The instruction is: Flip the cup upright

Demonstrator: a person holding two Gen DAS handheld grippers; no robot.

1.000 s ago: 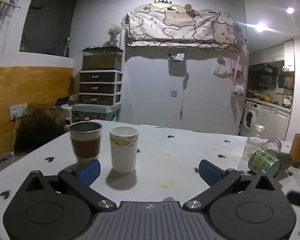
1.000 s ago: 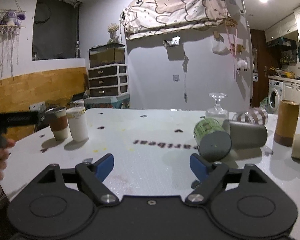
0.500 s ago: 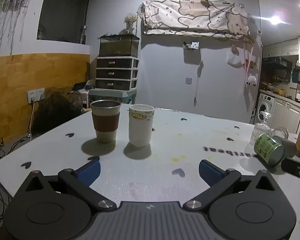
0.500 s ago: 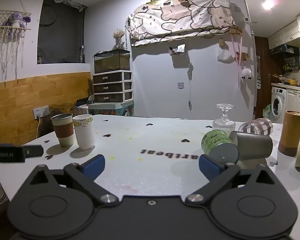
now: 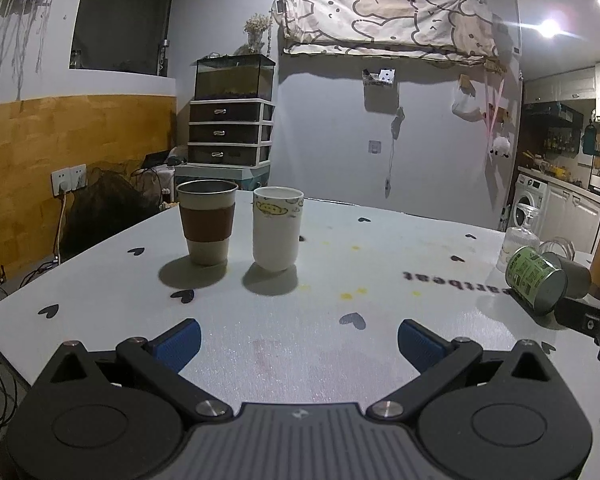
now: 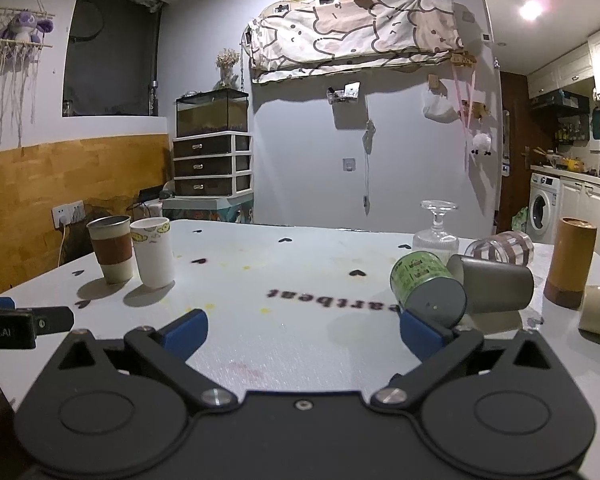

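1. Left claw (image 5: 299,338): jaws wide, empty, above the counter's (image 5: 284,364) near edge.
2. Right claw (image 6: 303,330): jaws wide, empty; its right pad sits just in front of the green cup (image 6: 428,290).
3. The green cup lies on its side toward the counter's right edge, base facing the claw, touching a tipped grey cup (image 6: 494,286).
4. Far-left corner: two cups (image 5: 240,224) stand upright already.
5. Step in hand, as judged: approach. The next move calls for the right claw to straddle the green cup, close, then rotate it upright.

Matt white table (image 6: 300,280); clear ribbed goblet (image 6: 436,236); metal-rimmed cup (image 5: 207,222), brown sleeve; glossy white cup (image 5: 277,234).
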